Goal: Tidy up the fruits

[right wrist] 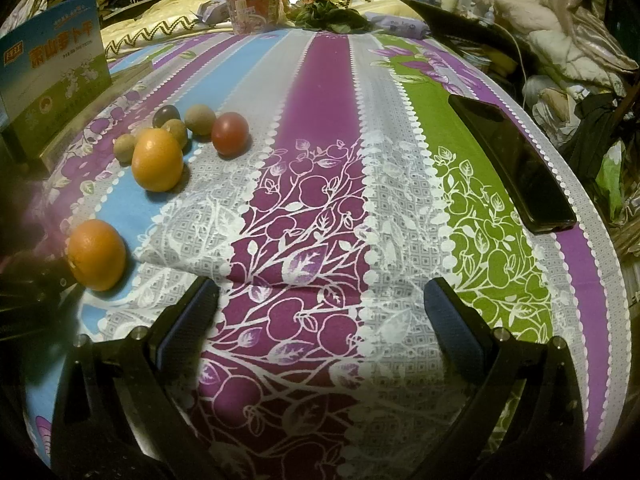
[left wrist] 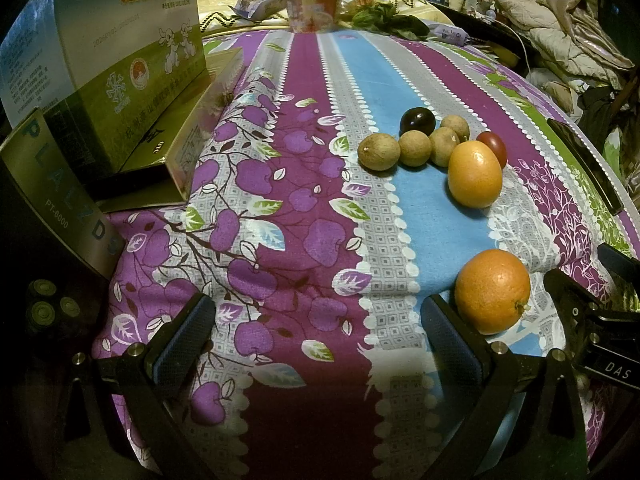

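Note:
On the striped floral tablecloth lie two oranges: a near orange (left wrist: 492,291) (right wrist: 96,254) and a far, paler orange (left wrist: 475,174) (right wrist: 157,159). Behind the far one cluster several small brown round fruits (left wrist: 378,151) (right wrist: 199,119), a dark purple plum (left wrist: 417,121) (right wrist: 165,115) and a red plum (left wrist: 493,147) (right wrist: 230,133). My left gripper (left wrist: 318,336) is open and holds nothing; the near orange lies just right of its right finger. My right gripper (right wrist: 320,320) is open over bare cloth, with the fruits off to its left.
Printed cartons (left wrist: 104,64) (right wrist: 52,72) stand stacked at the left. A black phone (right wrist: 512,164) lies near the table's right edge. At the far end stand a red cup (left wrist: 314,10), packets and leafy greens (left wrist: 384,20). Clothes are piled beyond the right edge.

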